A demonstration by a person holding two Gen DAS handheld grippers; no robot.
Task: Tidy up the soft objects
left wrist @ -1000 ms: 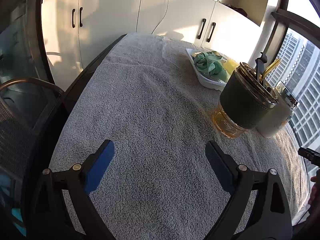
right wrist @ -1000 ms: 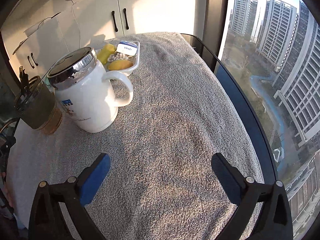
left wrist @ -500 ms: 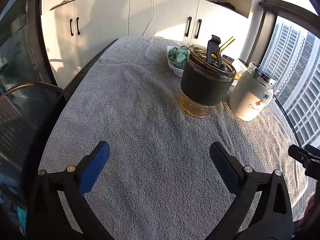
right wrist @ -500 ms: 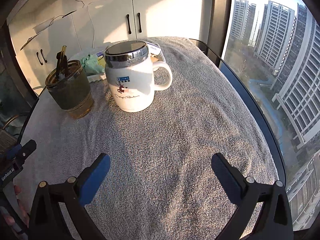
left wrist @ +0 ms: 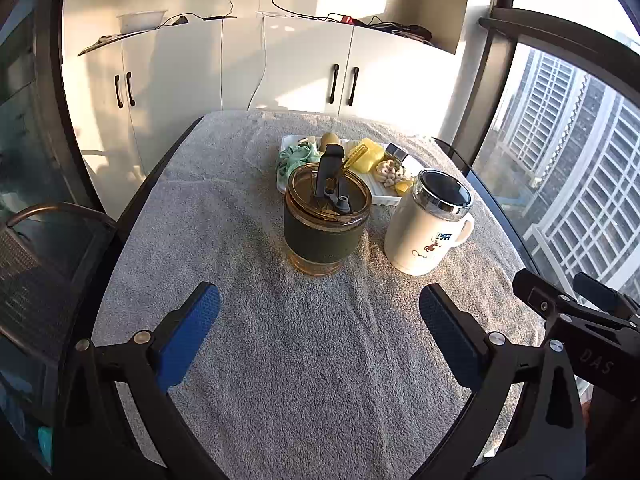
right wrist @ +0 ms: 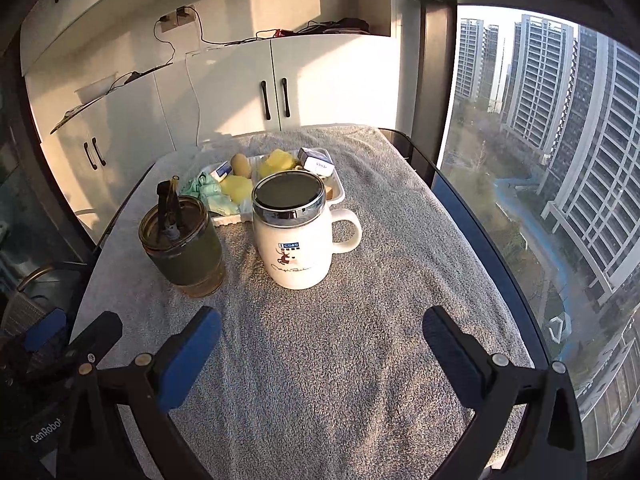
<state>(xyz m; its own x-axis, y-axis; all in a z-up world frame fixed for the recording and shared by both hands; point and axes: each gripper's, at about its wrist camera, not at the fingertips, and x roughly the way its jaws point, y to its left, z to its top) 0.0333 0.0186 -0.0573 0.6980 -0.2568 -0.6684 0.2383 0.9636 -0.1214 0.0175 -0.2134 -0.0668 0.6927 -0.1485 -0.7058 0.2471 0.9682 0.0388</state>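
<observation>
Both tools stand idle over the near part of the grey towel point(left wrist: 320, 360). The left gripper point(left wrist: 320, 332) has its jaws spread wide with nothing between them, and the right gripper point(right wrist: 320, 348) is likewise spread and empty. The soft items, namely a green cloth point(left wrist: 296, 158), yellow sponges point(left wrist: 368, 154) and small pale pieces, lie in a white tray point(right wrist: 338, 196) at the far side of the table, well apart from either gripper. Two drinking vessels stand between the grippers and that tray: a glass tumbler point(left wrist: 326, 224) with a dark sleeve and a straw, and a white lidded mug point(right wrist: 294, 236) with its handle turned to the window side. The chief hazard, in my judgement, is a direct reach to the tray, in which a finger or frame is likely to strike one vessel and tip it. The straw and raised lid flap stand proud and would catch first. The towel is loose pile, so a dragged finger may pull it and shift everything on it. The tray contents are crowded; a wide pinch could gather two items at once.
</observation>
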